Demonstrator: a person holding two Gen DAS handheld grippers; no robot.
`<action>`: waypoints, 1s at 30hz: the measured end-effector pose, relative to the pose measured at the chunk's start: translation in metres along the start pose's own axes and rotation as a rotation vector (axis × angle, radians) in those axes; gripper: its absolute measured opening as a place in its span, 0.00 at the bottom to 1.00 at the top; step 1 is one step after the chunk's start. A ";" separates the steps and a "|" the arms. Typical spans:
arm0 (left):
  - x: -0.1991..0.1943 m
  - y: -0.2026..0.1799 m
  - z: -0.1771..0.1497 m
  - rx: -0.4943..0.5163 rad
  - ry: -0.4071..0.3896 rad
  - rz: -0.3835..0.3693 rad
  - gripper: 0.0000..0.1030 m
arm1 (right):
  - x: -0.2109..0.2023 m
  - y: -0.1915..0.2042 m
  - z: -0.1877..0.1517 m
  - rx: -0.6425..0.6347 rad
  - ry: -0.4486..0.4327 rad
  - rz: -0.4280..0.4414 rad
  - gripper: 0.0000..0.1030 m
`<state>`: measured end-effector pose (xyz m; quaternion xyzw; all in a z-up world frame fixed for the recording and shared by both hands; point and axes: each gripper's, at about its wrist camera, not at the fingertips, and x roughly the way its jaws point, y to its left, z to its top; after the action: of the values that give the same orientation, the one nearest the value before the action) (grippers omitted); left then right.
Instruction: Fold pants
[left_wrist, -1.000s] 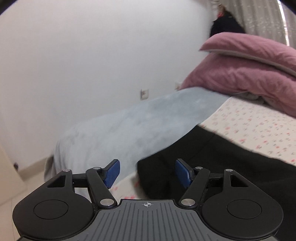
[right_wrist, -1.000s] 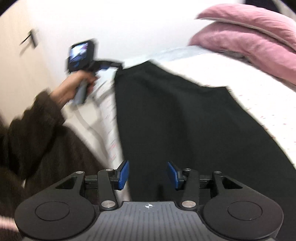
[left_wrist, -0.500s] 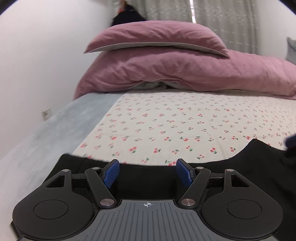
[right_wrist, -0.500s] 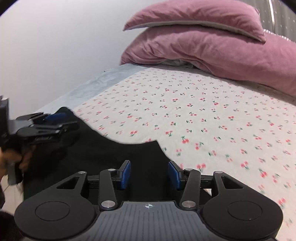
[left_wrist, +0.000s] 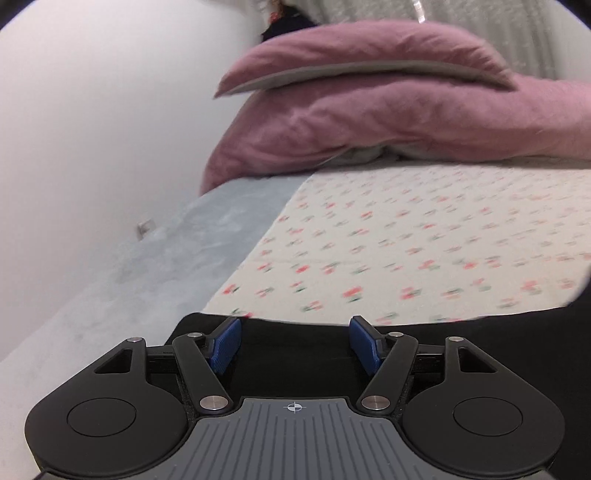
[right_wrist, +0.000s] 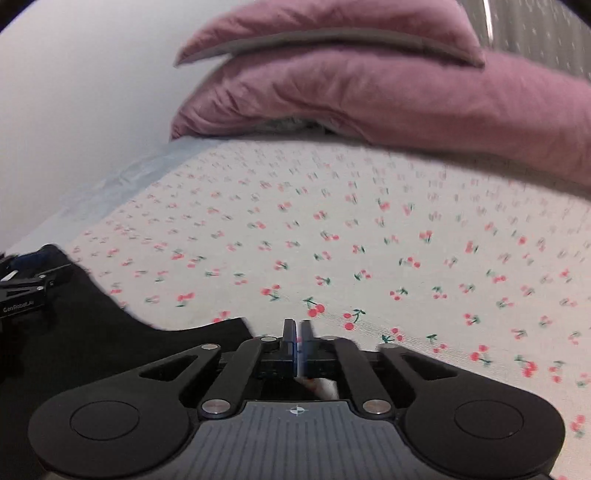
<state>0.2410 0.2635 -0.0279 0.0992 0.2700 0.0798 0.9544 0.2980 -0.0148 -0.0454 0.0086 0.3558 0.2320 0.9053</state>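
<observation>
The left gripper (left_wrist: 294, 345) hangs with its blue pads spread wide over the black pants (left_wrist: 295, 334) — cherry-print sheet (left_wrist: 424, 240) and pink pillows (left_wrist: 388, 110) lie beyond.

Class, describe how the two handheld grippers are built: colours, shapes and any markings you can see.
The left gripper and the right gripper both have black linkage arms with silver pivot pins, blue ribbed finger pads, round black side housings and a grey ridged centre plate bearing a small crosshair mark. Seen from the right wrist view, the left gripper's side reads "GenRobot.AI".

A bed with a white sheet dotted with red cherries (right_wrist: 332, 229) stands by a plain white wall (left_wrist: 92, 110). Two big pink pillows (left_wrist: 388, 110) lie stacked before a grey curtain (right_wrist: 535, 33).
</observation>
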 end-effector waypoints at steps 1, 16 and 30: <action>-0.010 -0.004 0.002 0.006 -0.019 -0.045 0.64 | -0.012 0.008 -0.003 -0.026 -0.019 0.008 0.22; -0.051 -0.080 -0.030 0.181 0.050 -0.386 0.69 | -0.126 -0.043 -0.097 -0.166 0.160 -0.114 0.37; -0.080 -0.106 -0.012 0.100 0.126 -0.272 0.72 | -0.258 -0.215 -0.158 0.292 0.091 -0.480 0.51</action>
<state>0.1777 0.1458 -0.0221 0.1038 0.3440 -0.0575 0.9314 0.1199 -0.3407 -0.0366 0.0442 0.4175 -0.0425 0.9066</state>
